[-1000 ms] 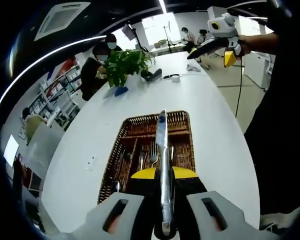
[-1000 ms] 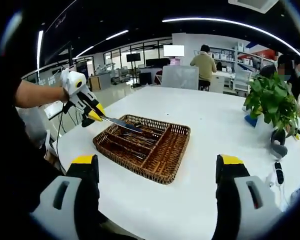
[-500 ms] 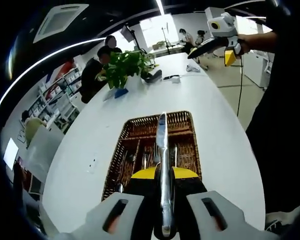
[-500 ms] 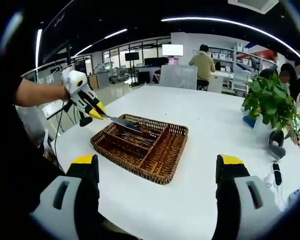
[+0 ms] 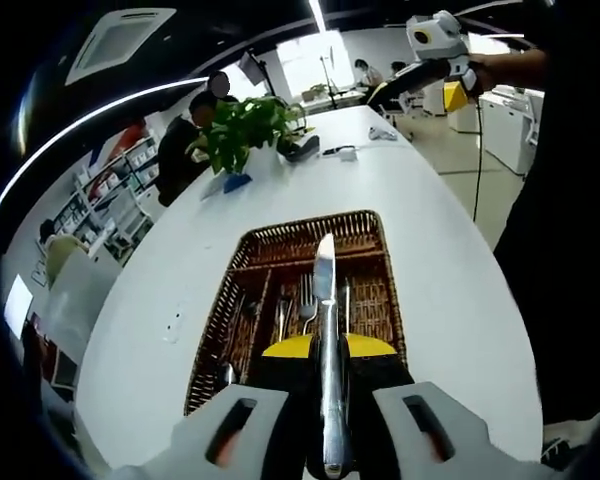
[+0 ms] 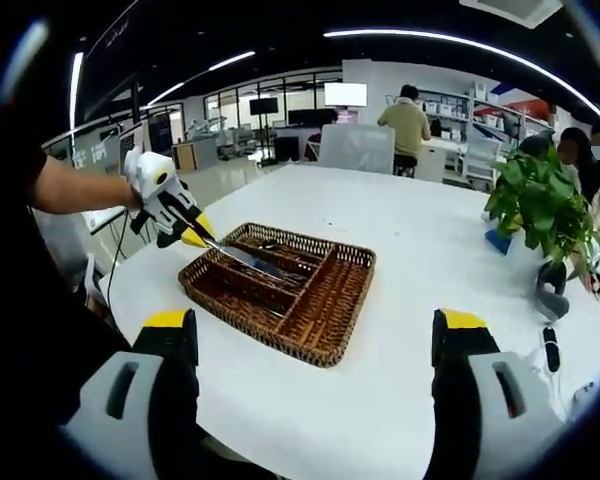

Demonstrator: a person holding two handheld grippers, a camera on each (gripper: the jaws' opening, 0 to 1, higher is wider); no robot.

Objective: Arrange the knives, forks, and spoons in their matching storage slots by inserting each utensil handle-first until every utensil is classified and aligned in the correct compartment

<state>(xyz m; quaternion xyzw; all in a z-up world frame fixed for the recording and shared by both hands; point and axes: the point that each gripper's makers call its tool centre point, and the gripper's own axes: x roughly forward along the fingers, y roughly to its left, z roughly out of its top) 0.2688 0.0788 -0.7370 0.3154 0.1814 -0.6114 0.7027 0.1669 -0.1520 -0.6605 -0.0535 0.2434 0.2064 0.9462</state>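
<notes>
Left gripper view: the left gripper (image 5: 325,385) clamps a knife (image 5: 325,330), blade forward, above the wicker tray (image 5: 372,250) of cutlery; insertion step in hand.

Right gripper view: the right gripper (image 6: 315,345), jaws wide and empty, waits apart; next, lowering into the knife slot.

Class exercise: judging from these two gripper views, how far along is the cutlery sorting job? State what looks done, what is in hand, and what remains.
Done: several utensils, forks among them, already lie in the wicker tray. In hand: the left gripper is shut on a knife, blade forward, held above the tray; the right gripper is open and holds nothing. Left: placing this knife in its compartment. Whether the pieces already in the tray are correctly sorted cannot be told.
</notes>
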